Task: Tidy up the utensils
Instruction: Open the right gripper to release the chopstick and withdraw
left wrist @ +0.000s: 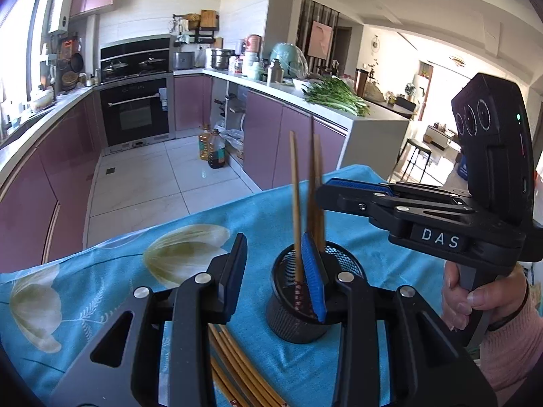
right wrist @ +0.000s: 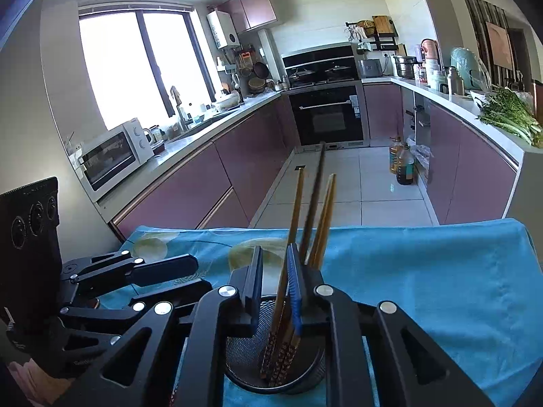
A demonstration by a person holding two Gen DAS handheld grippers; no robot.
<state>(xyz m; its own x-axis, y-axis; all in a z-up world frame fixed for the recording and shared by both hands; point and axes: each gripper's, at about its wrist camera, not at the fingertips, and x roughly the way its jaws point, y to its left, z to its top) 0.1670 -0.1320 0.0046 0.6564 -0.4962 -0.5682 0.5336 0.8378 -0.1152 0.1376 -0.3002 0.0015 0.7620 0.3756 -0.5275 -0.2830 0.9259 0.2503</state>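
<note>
Left wrist view: left tool [left wrist: 275, 273] released, fingers spread wide, nothing between; right finger pad [left wrist: 314, 276] overlaps rim of black mesh cup [left wrist: 295, 318]. Cup stands on blue flowered cloth [left wrist: 118, 271] over counter; chopsticks [left wrist: 296, 210] upright inside. Loose chopsticks [left wrist: 237, 366] lie on cloth left of cup. Right tool [left wrist: 353, 191] hovers above cup's right side; its grip cannot tell here.

Right wrist view: right tool [right wrist: 275, 288] over cup [right wrist: 271, 363], fingers parted, chopstick [right wrist: 288, 254] between them, contact unclear. Left tool [right wrist: 176, 271] left of cup.

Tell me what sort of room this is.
A home kitchen: built-in oven beneath a stove with lidded pans, a sink with faucet under the window, and purple cabinets below the long countertops.
</note>
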